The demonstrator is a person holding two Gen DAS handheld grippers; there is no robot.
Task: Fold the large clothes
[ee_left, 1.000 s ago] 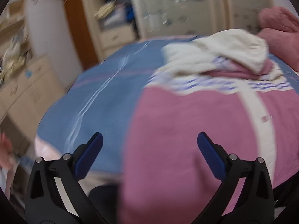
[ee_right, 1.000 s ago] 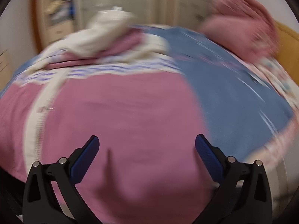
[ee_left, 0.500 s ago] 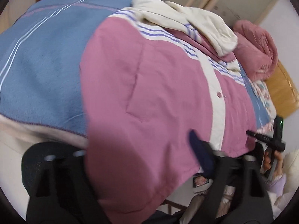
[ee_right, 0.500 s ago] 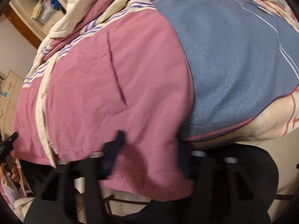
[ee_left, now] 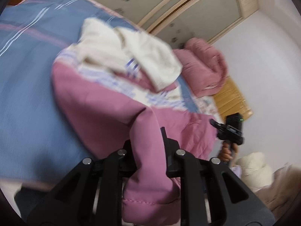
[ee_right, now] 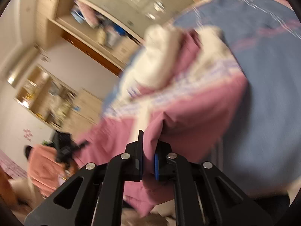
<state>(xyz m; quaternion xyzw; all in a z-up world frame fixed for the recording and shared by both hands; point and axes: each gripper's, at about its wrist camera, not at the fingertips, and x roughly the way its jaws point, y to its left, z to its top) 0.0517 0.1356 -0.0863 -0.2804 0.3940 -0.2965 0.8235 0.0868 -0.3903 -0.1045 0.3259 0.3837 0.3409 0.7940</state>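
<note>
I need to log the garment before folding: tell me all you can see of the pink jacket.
The pink jacket lies spread on the blue blanket, its cream hood bunched at the far end. It looks like smooth woven cloth, with a cream band with blue stripes below the hood and a cream front strip. Its stitched near hem is pinched up at two spots, one in the left gripper, one in the right gripper, and raised into ridges.
</note>
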